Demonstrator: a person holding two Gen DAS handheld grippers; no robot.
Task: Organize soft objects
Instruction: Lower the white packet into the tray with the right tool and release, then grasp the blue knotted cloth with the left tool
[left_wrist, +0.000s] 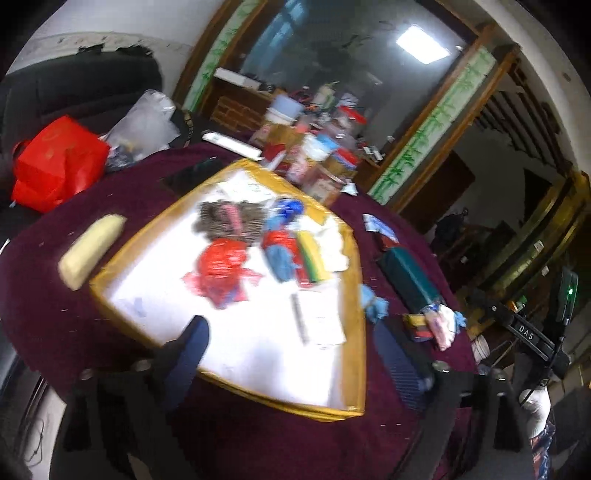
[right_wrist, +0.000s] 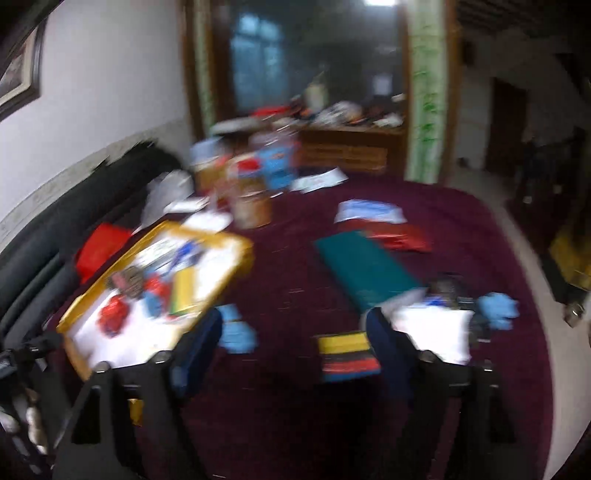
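while both jaws hang released, the right gripper (right_wrist: 291, 332) should settle squarely over the striped sponge (right_wrist: 347, 356). clamp gently, then carry it to the yellow-rimmed tray (right_wrist: 155, 230).

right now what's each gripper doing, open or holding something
left gripper: open, fingers wide apart over the yellow-rimmed tray, holding nothing.
right gripper: open, nothing between its fingers; the striped sponge lies on the table ahead.
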